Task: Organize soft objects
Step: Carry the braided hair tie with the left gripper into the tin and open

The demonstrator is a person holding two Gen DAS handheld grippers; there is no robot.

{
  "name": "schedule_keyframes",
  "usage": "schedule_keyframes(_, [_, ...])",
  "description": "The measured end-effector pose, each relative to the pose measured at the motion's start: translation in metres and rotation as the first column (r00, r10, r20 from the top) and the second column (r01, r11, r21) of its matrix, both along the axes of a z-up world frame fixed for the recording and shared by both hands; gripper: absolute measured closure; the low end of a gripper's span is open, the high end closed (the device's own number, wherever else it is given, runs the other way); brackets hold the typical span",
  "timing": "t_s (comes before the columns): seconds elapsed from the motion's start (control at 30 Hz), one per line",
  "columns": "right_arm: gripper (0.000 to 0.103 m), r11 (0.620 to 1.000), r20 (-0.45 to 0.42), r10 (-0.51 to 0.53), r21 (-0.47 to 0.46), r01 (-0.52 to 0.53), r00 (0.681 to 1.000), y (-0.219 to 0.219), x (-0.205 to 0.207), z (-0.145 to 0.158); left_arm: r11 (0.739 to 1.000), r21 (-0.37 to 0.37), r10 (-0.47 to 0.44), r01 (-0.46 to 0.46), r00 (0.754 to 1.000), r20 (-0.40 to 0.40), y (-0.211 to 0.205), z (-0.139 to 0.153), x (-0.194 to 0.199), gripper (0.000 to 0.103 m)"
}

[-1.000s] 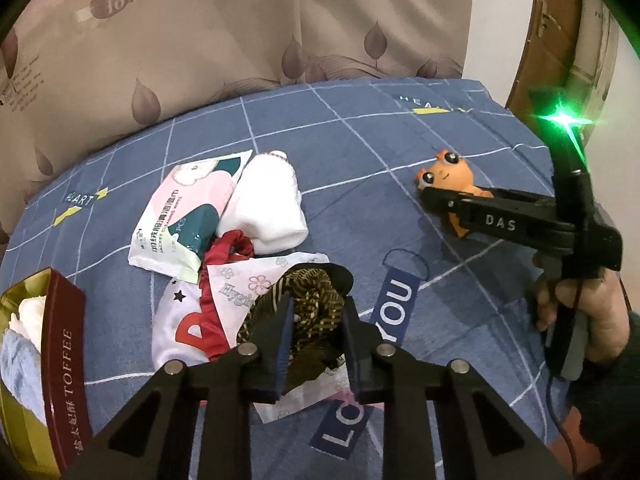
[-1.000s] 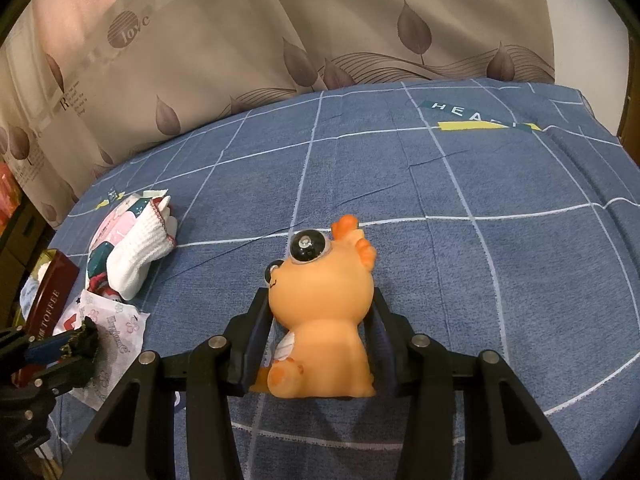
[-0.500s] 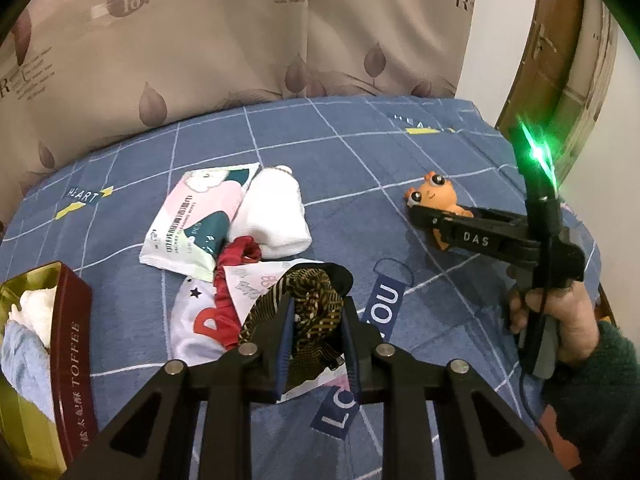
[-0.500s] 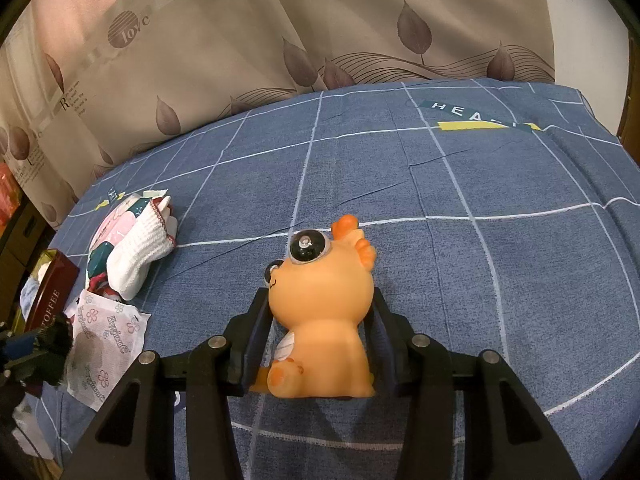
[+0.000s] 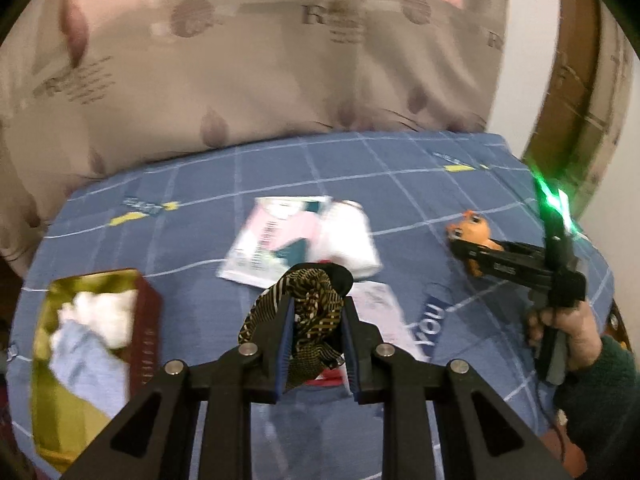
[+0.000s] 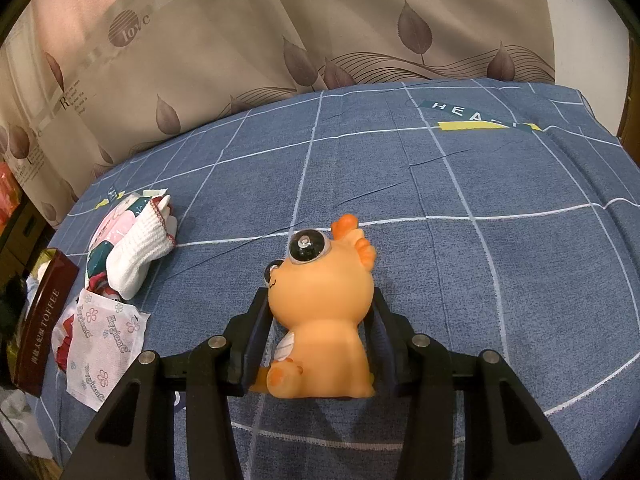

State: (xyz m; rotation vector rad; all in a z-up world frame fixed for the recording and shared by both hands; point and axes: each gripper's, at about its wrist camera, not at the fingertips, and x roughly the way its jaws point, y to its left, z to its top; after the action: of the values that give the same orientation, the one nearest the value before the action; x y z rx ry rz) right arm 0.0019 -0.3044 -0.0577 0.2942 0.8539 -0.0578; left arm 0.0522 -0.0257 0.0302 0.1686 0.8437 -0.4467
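The left claw [image 5: 316, 336] is pinching a dark patterned cloth [image 5: 310, 312], lifted clear of the blue bedspread [image 6: 460, 208]. Just to its left sits the toffee tin [image 5: 144, 344], open and already holding white and pale blue soft things. The right claw [image 6: 316, 328] is pressed against an orange squishy toy [image 6: 320, 312] resting on the bed. Ahead of the left claw, a white sock [image 5: 348, 240] and tissue packets [image 5: 272, 244] lie unsorted, so roughly half remains.
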Motion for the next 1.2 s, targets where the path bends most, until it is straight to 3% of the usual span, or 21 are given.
schedule_keyframes(0.3, [0.059,1.0,0.0,0.0,0.0,0.0,1.0,0.0,0.0,0.0,0.984,0.062,0.164,-0.166,0.985,0.044,0.071,0.011,0.011,0.08])
schedule_keyframes(0.67, [0.058,1.0,-0.009,0.004,-0.028,-0.004,1.0,0.003,0.001,-0.001,0.915,0.098,0.391,-0.392,0.92,0.027,0.166,-0.005,0.023,0.08])
schedule_keyframes(1.2, [0.057,0.999,-0.018,0.008,-0.053,-0.009,1.0,0.006,0.001,-0.001,0.846,0.167,0.513,-0.506,0.858,0.001,0.222,-0.041,0.029,0.08])
